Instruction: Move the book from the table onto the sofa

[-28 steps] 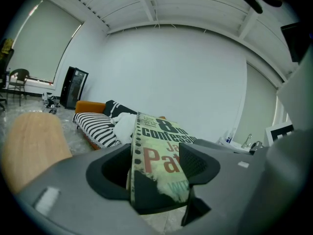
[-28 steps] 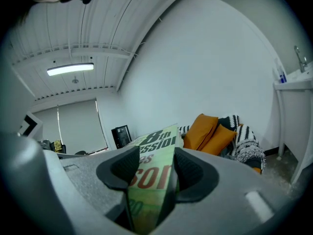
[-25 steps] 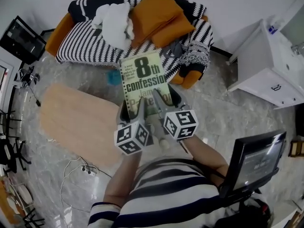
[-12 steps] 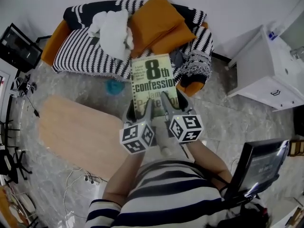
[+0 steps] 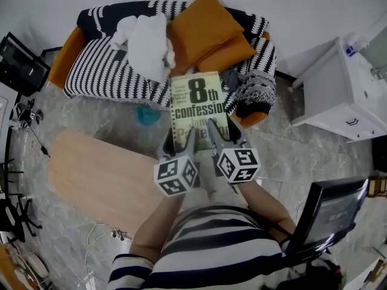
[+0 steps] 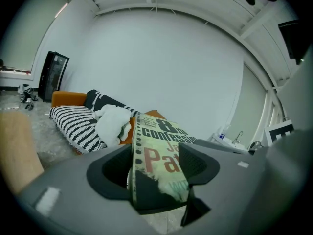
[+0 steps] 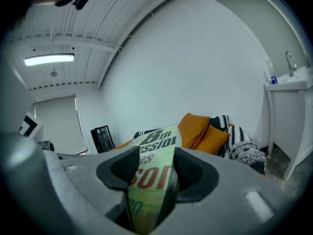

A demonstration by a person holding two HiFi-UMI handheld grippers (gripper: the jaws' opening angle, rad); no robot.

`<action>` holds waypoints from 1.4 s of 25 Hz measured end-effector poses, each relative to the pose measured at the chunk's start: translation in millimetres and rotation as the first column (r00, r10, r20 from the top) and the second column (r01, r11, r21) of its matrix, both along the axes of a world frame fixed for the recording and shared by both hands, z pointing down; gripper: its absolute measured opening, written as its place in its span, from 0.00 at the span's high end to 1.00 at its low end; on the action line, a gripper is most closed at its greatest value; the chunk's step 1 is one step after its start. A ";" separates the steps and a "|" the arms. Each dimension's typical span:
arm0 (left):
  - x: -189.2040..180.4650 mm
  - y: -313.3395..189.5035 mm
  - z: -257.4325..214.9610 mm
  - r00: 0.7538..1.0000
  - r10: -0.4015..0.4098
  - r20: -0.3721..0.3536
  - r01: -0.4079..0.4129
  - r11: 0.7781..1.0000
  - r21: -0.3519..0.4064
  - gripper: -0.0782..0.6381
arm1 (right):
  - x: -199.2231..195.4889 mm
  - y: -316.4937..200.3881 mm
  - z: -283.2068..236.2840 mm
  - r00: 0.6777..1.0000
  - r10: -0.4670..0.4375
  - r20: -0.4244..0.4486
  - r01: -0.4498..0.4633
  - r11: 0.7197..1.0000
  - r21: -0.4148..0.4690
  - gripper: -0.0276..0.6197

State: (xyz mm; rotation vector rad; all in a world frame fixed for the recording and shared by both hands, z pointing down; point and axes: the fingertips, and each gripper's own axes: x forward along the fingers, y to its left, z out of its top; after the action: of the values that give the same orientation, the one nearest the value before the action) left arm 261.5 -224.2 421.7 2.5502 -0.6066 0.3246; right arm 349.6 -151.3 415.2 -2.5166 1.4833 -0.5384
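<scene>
A green paperback book (image 5: pixel 198 104) with black title print is carried face up in the air, its far end over the front edge of the striped sofa (image 5: pixel 109 71). My left gripper (image 5: pixel 183 139) is shut on the book's near left edge; the cover (image 6: pixel 154 151) runs between its jaws. On the near right edge my right gripper (image 5: pixel 216 133) is shut too, with the book (image 7: pixel 154 175) clamped between its pads. The light wooden table (image 5: pixel 97 171) lies below and to the left, behind the grippers.
On the sofa lie a white bundle of cloth (image 5: pixel 145 38) and two orange cushions (image 5: pixel 208 32). A white cabinet with a sink (image 5: pixel 344 95) stands at the right. A small teal object (image 5: pixel 145 115) sits on the marble floor by the sofa. A monitor (image 5: pixel 329 213) is at lower right.
Both grippers have carried the book away from the table toward the sofa; the sofa's front edge now lies under the book's far end.
</scene>
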 end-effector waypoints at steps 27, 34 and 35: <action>71.5 -46.0 55.6 0.999 -0.018 0.050 0.021 0.998 -0.058 0.47 | 74.6 -50.2 55.6 0.998 -0.048 0.047 0.052 0.995 -0.081 0.62; 101.1 -46.6 97.0 0.995 -0.044 0.089 0.053 0.994 -0.101 0.47 | 105.9 -53.5 97.1 0.994 -0.070 0.082 0.081 0.988 -0.132 0.62; 104.4 -46.9 103.9 0.994 -0.049 0.096 0.059 0.993 -0.106 0.47 | 109.6 -54.4 104.1 0.993 -0.074 0.090 0.086 0.987 -0.139 0.62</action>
State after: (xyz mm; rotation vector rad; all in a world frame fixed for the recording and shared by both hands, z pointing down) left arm 365.9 -271.1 525.6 2.4211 -0.6726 0.4480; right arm 459.2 -205.7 519.4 -2.5119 1.5724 -0.7805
